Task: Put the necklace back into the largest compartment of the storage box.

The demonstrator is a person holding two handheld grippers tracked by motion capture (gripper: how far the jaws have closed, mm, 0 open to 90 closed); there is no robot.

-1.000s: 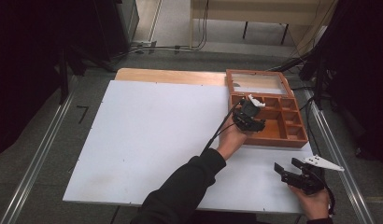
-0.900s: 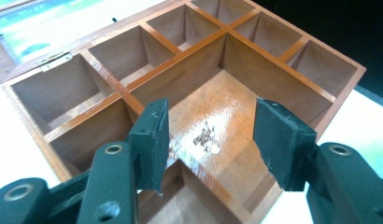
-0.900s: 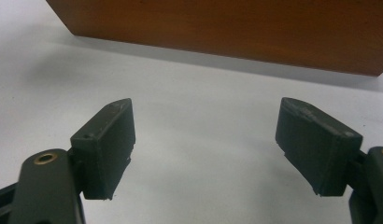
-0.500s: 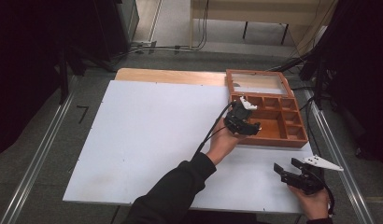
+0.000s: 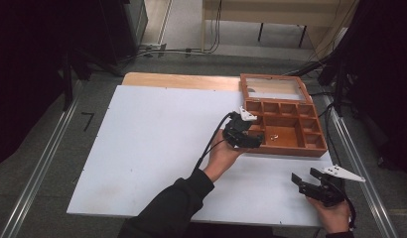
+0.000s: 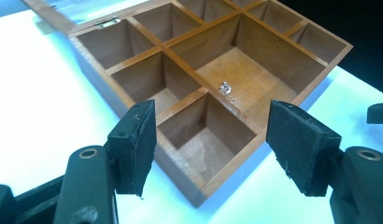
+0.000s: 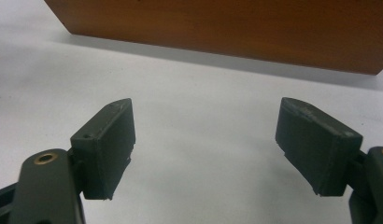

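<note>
High view: white table [image 5: 142, 148] w/ a wooden box [image 5: 283, 124] at its far right, lid [image 5: 273, 88] open and lying flat behind it. Box is split into compartments; a small silvery item [image 5: 274, 137] lies in the big middle one. Left gripper [image 5: 251, 141] is held at the box's near-left corner, at the rim, cable trailing back along the person's dark sleeve [image 5: 167, 210]. Right gripper [image 5: 302, 182] sits low near the table's front right edge, well apart from the box, grey plate on top.

Left gripper view: jaws wide open, nothing between them; pads [image 6: 136, 144] frame the box's corner compartment [image 6: 206, 135], empty. Silvery item [image 6: 225, 87] lies just beyond in the large compartment.

Right gripper view: jaws wide open, empty, over bare table [image 7: 199, 121]; box's side wall [image 7: 236, 28] ahead.
</note>
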